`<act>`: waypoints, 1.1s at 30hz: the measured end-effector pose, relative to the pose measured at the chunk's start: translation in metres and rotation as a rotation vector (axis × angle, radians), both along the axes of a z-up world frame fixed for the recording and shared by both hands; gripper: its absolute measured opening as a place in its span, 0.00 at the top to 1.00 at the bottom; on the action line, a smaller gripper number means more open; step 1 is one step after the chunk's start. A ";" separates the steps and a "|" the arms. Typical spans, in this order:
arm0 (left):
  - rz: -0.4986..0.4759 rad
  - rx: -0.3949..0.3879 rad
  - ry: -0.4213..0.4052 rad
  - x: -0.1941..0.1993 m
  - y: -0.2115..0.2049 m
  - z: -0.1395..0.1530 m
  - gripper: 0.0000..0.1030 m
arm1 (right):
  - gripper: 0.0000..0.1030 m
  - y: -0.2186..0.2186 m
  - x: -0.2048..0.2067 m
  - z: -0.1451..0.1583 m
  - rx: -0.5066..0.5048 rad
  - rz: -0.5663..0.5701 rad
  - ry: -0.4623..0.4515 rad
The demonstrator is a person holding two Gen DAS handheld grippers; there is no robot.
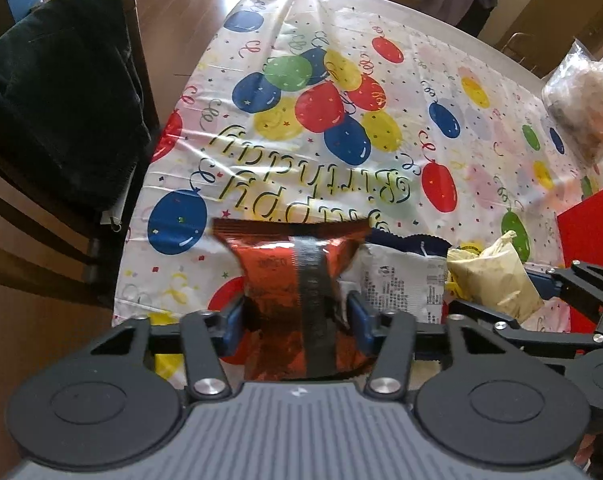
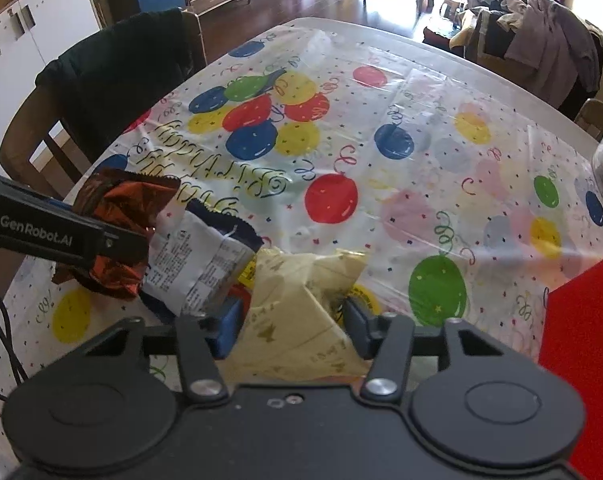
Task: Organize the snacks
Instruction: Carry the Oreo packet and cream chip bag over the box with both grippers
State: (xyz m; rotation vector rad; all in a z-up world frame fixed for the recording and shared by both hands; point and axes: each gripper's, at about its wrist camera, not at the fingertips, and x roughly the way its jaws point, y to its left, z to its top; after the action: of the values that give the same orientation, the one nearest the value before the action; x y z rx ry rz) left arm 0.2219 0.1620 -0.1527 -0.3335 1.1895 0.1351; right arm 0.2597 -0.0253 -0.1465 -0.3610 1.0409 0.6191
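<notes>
Left gripper [image 1: 295,314] clamped on a red-orange foil snack bag [image 1: 297,276], blue pads pressing both sides, bag squeezed in at the middle and sticking up between the jaws. Right gripper [image 2: 293,326] closed on a pale yellow snack bag [image 2: 301,320], bag crumpled and bulging forward out of the jaws. Both bags look lifted a bit off the cloth, can't tell for sure. Between them a white snack bag [image 2: 197,264] with a dark blue top edge and small print on its back, lying on the table, touching the orange bag on one side and the yellow bag on the other. All three packs sit in a row at the near edge of the table. Red box [image 2: 585,320] at the right edge, just beside the right gripper. Table covered by a plastic birthday tablecloth [image 1: 381,40] with balloons. Further right, a clear plastic bag [image 1: 585,108] with brownish contents. Left of the table, a wooden chair [image 1: 5,216] with a dark jacket [image 1: 61,92] draped over it. Far end: more clothes piled on another chair [image 2: 541,40].
</notes>
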 end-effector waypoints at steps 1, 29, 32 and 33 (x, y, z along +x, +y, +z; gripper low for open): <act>0.001 -0.001 0.000 0.000 0.000 0.000 0.54 | 0.54 -0.001 0.000 0.000 0.002 -0.003 -0.002; -0.018 0.033 -0.117 -0.052 -0.043 0.069 0.56 | 0.60 -0.082 -0.054 0.081 0.199 -0.124 -0.081; -0.039 0.032 -0.150 -0.055 -0.058 0.086 0.56 | 0.60 -0.101 -0.060 0.095 0.228 -0.152 -0.104; -0.048 0.030 -0.159 -0.055 -0.064 0.092 0.56 | 0.60 -0.108 -0.061 0.100 0.235 -0.164 -0.111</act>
State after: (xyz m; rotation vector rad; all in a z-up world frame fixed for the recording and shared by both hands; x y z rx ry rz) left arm 0.1670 0.0977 -0.0611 -0.2840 1.0361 0.0832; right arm 0.1988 -0.1332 -0.0470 -0.1016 0.8705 0.5601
